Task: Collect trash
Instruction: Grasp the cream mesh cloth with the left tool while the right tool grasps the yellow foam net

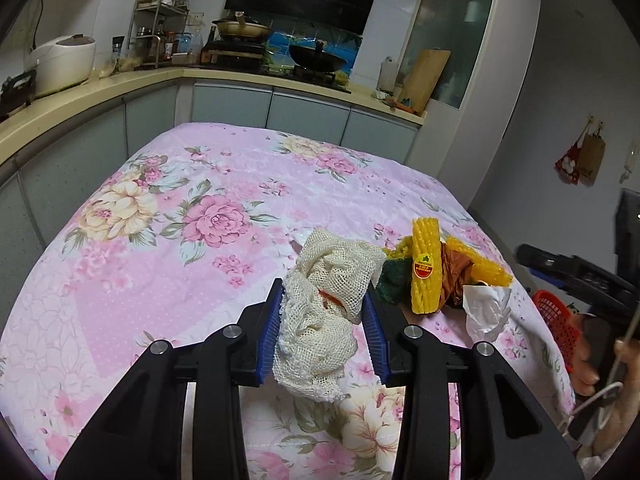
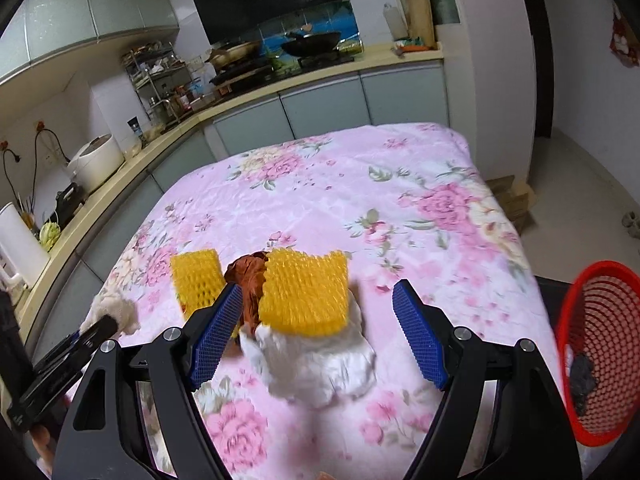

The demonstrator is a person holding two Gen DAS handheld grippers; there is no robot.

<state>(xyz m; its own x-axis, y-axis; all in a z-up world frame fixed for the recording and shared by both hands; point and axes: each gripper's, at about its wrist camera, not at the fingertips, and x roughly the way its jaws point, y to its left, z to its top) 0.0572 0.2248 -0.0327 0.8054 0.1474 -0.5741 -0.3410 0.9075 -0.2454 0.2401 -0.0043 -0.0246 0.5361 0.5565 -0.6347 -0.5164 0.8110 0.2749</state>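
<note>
progress looks early. left gripper (image 1: 324, 320) has its blue pads clenched on a cream crumpled foam net sleeve (image 1: 326, 304), which hangs between the fingers above the pink floral cloth (image 1: 160, 208). right gripper (image 2: 320, 340) is released, fingers wide around a crumpled white tissue (image 2: 320, 368). past its fingertips sit a yellow ribbed foam net (image 2: 304, 292), a brown wrapper (image 2: 248, 280) and a second yellow net (image 2: 196, 280). right of its fingers, the red mesh basket (image 2: 600, 320) holds one dark scrap.

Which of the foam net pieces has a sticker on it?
The upright yellow foam net standing beside the green scrap carries a round red-and-yellow sticker. The other yellow piece and the cream net held in the left claw show none.
</note>
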